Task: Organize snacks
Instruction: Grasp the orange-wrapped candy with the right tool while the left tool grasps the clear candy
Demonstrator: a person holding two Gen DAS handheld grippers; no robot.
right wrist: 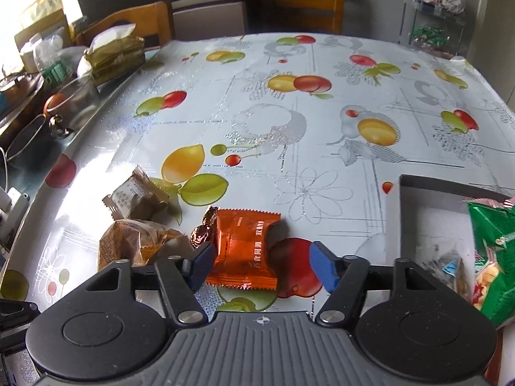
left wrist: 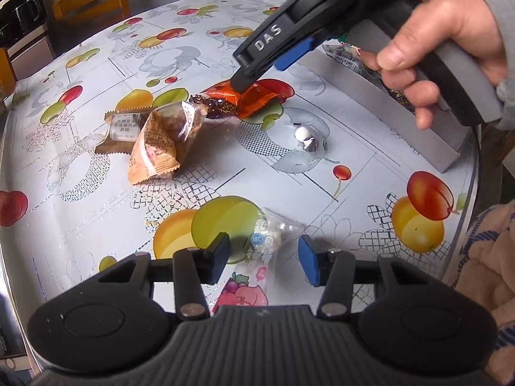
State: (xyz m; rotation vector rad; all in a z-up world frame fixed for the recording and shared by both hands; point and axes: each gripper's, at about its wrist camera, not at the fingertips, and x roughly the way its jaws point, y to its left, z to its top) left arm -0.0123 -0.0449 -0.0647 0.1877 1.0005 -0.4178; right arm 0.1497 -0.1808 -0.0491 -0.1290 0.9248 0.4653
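Orange foil marks the snack we are after: the orange packet (right wrist: pixel 246 251) lies flat on the tablecloth (right wrist: pixel 289 128), just beside the grey box (right wrist: pixel 406 193), on that box's open-table side. We hold the right gripper (right wrist: pixel 260 265) around it, jaws spread with the packet between the blue pads (right wrist: pixel 323 267) and, as far as we can tell, not yet pressed on it. Its long axis runs away from us toward the far chair, crimped ends near and far, and a crumpled dark wrapper (right wrist: pixel 201 233) touches its left edge.

We judge the sorting partly done. The grey box already holds a green bag (right wrist: pixel 491 257) and some smaller wrappers. Farther from the box than the orange packet, a brown packet (left wrist: pixel 124 132), a waffle-print packet (left wrist: pixel 161 148) and a small silver sweet (left wrist: pixel 304 136) lie loose.

Our left gripper (left wrist: pixel 264 257) straddles a clear packet (left wrist: pixel 260 257), well apart from the box, jaws parted and not visibly pinching it.
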